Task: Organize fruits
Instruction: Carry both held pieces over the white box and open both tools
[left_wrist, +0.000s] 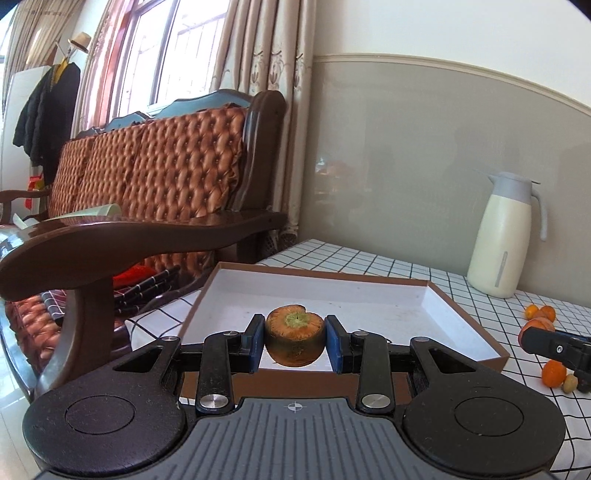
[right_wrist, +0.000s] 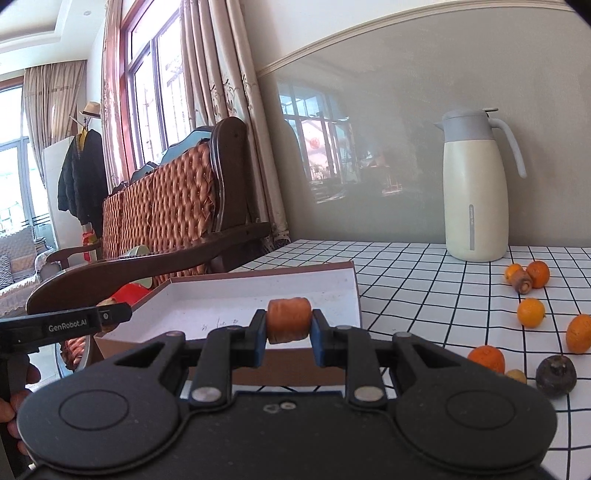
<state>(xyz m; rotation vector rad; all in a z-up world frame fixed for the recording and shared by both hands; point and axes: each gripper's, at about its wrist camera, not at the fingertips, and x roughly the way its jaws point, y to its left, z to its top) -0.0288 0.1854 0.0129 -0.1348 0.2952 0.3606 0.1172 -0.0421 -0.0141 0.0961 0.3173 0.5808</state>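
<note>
While both grippers clamp carrot pieces (left_wrist: 295, 341) (right_wrist: 289, 320), shallow box (left_wrist: 436, 291) rim just ahead, white floor bare.

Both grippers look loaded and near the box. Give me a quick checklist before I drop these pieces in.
1. Left gripper shut on the carrot top piece: ok.
2. Right gripper shut on the carrot chunk: ok.
3. Box open, white floor bare where visible: ok.
4. Left piece above the box floor: ok.
5. Right chunk past the box's near wall: cannot tell.
6. Grippers apart from each other: ok.
</note>
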